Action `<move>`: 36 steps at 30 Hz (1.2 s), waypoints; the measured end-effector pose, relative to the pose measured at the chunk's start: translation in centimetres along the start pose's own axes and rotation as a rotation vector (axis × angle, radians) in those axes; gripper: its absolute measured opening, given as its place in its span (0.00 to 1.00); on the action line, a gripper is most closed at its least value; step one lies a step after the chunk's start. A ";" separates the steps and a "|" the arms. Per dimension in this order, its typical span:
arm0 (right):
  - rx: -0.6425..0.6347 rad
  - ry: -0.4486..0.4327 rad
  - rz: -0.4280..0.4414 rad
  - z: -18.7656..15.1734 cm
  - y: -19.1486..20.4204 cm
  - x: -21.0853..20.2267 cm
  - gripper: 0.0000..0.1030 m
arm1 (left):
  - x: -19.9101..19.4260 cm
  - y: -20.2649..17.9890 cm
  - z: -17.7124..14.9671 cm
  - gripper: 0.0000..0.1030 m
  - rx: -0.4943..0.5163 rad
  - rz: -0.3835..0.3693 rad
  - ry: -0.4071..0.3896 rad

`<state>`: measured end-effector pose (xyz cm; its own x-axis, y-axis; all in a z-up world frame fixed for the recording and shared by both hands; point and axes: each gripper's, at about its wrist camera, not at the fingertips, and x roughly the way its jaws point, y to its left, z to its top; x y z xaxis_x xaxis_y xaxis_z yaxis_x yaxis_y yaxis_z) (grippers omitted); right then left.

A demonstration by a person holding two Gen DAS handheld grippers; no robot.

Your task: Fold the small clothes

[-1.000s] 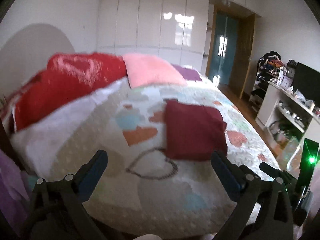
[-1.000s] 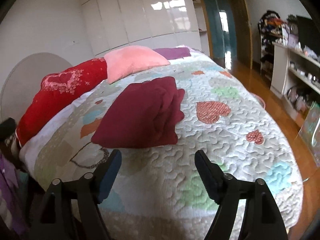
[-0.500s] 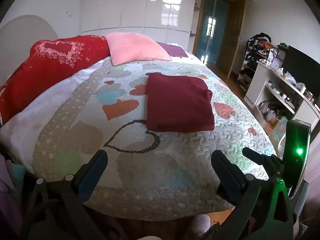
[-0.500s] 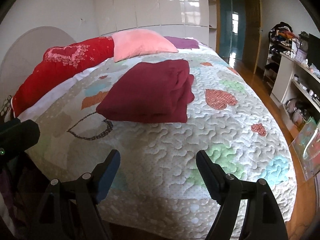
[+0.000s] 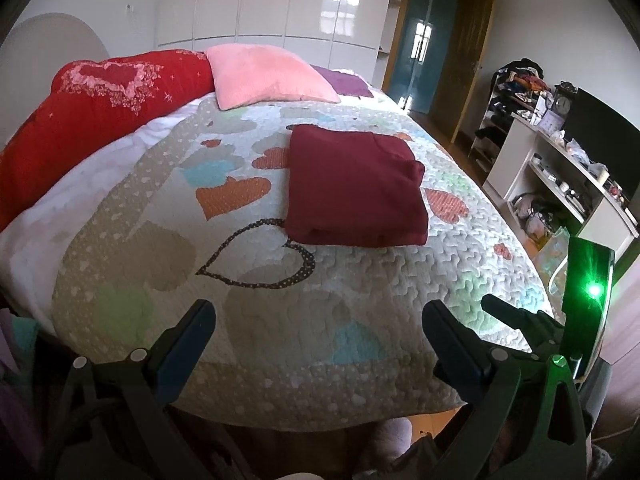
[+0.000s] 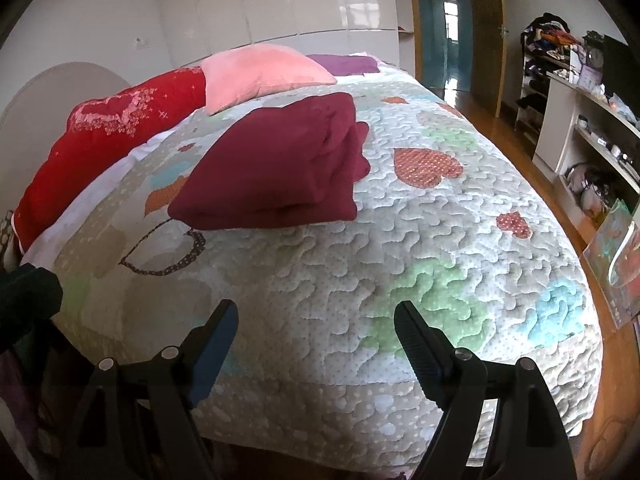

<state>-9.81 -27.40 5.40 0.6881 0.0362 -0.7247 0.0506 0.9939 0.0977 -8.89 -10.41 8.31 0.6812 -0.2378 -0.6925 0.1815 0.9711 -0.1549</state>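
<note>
Hovering at the bed's foot edge, we are holding the left gripper (image 5: 318, 326) and right gripper (image 6: 316, 326) with jaws spread, empty; the folded maroon garment (image 5: 354, 188) is lying mid-bed (image 5: 280, 320), seemingly finished, needing another piece.

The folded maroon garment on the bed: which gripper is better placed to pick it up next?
Probably the left gripper: the folded maroon garment lies straight ahead between its open fingers. From the right gripper, also open, it sits off to the left.
</note>
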 end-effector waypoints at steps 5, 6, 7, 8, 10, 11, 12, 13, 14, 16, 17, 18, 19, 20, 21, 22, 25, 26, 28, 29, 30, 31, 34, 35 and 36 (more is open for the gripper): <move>-0.009 0.014 0.000 -0.3 0.4 0.3 0.82 | 0.0 0.1 0.0 1.00 -0.001 -0.002 0.000; -0.010 0.016 -0.001 -0.3 0.4 0.3 0.83 | 0.0 0.0 0.0 1.00 0.000 -0.003 0.000; -0.011 0.018 -0.002 -0.3 0.5 0.4 0.83 | 0.0 0.0 0.0 1.00 0.001 -0.005 0.001; -0.010 0.019 -0.002 -0.3 0.4 0.4 0.83 | 0.0 0.1 0.0 1.00 0.001 -0.005 0.001; -0.010 0.021 -0.002 -0.4 0.5 0.5 0.83 | 0.0 0.1 0.0 1.00 0.000 -0.006 0.003; -0.012 0.021 -0.003 -0.4 0.5 0.5 0.83 | 0.0 0.1 0.0 1.00 0.000 -0.006 0.003; -0.016 0.020 -0.004 -0.4 0.6 0.5 0.83 | 0.0 0.1 0.0 1.00 -0.001 -0.005 0.003; -0.020 0.020 -0.006 -0.5 0.7 0.5 0.83 | 0.0 0.0 0.0 1.00 -0.002 -0.005 0.004; -0.024 0.020 -0.008 -0.5 0.8 0.5 0.83 | 0.0 0.0 -0.1 1.00 -0.004 -0.005 0.006; -0.039 0.021 -0.011 -0.6 1.0 0.6 0.83 | 0.0 0.0 -0.1 1.00 -0.006 -0.006 0.008; -0.044 0.022 -0.011 -0.6 1.0 0.6 0.83 | 0.1 0.0 -0.1 1.00 -0.006 -0.006 0.009; -0.049 0.024 -0.011 -0.7 1.1 0.7 0.83 | 0.1 0.0 -0.2 1.00 -0.007 -0.006 0.010; -0.051 0.027 -0.011 -0.7 1.2 0.7 0.83 | 0.1 0.0 -0.2 1.00 -0.008 -0.006 0.012; -0.051 0.029 -0.010 -0.7 1.2 0.7 0.83 | 0.1 0.0 -0.2 1.00 -0.008 -0.006 0.013; -0.051 0.031 -0.010 -0.7 1.2 0.8 0.84 | 0.1 0.0 -0.2 1.00 -0.009 -0.006 0.014; -0.050 0.034 -0.010 -0.8 1.2 0.8 0.84 | 0.1 0.0 -0.2 1.00 -0.011 -0.006 0.016; -0.039 0.042 -0.012 -0.8 1.0 1.0 0.84 | 0.2 0.1 -0.2 1.00 -0.013 -0.006 0.019; -0.035 0.045 -0.012 -0.8 0.9 1.0 0.84 | 0.2 0.1 -0.2 1.00 -0.015 -0.005 0.020; -0.028 0.049 -0.011 -0.8 0.7 1.1 0.84 | 0.3 0.2 -0.3 1.00 -0.018 -0.005 0.024; -0.026 0.051 -0.011 -0.8 0.7 1.1 0.84 | 0.3 0.2 -0.3 1.00 -0.019 -0.005 0.025; -0.026 0.052 -0.011 -0.8 0.7 1.1 0.84 | 0.4 0.2 -0.4 1.00 -0.020 -0.005 0.028; -0.028 0.054 -0.012 -0.9 0.8 1.2 0.84 | 0.4 0.3 -0.4 1.00 -0.021 -0.006 0.029; -0.034 0.059 -0.012 -1.0 1.0 1.2 0.84 | 0.5 0.3 -0.4 1.00 -0.024 -0.006 0.034; -0.036 0.062 -0.012 -1.0 1.0 1.3 0.84 | 0.5 0.3 -0.4 1.00 -0.025 -0.007 0.036; -0.037 0.066 -0.012 -1.1 1.0 1.4 0.84 | 0.5 0.4 -0.4 1.00 -0.026 -0.007 0.038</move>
<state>-9.61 -26.22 3.78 0.6381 0.0301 -0.7694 0.0305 0.9975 0.0644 -8.75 -10.17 7.61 0.6524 -0.2443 -0.7174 0.1671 0.9697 -0.1782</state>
